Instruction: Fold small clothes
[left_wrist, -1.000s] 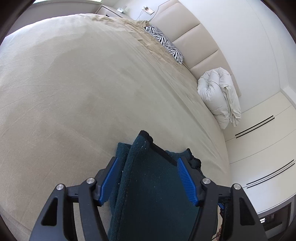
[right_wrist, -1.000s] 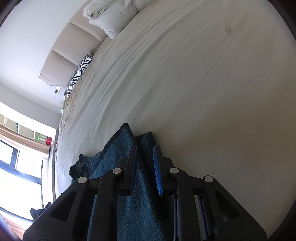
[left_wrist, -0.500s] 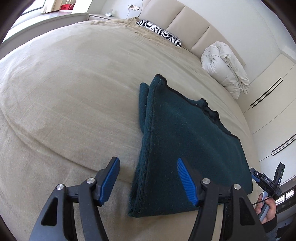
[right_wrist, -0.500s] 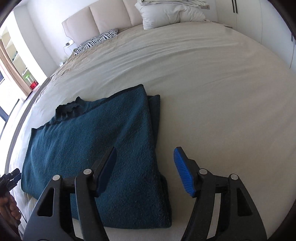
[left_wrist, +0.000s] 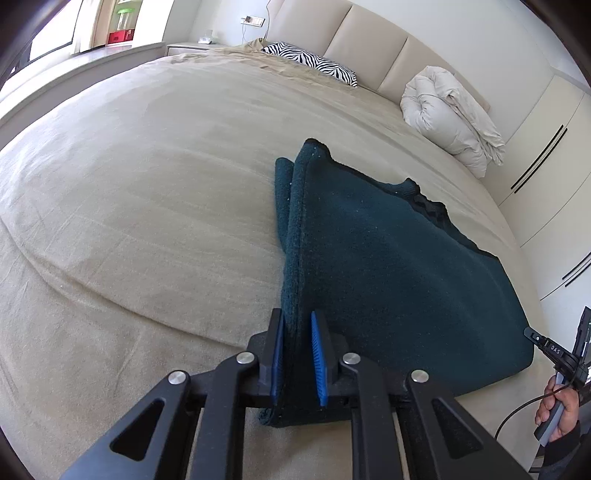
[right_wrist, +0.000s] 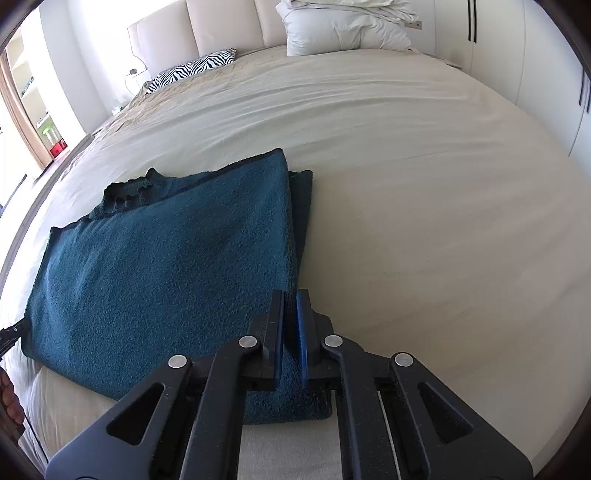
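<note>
On bed (left_wrist: 147, 206), L gripper (left_wrist: 297, 354) & R gripper (right_wrist: 291, 332) jaws pinch sweater (left_wrist: 388, 266) edges.

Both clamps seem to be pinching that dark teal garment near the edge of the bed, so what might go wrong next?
1. The left gripper and right gripper each pinch only a near corner of the folded dark teal knitted garment, so layers may slip apart when lifted.
2. The offset lower layer at the far end could make the next fold crooked.
3. The garment lies near the edge of the beige bed and might slide off.
</note>
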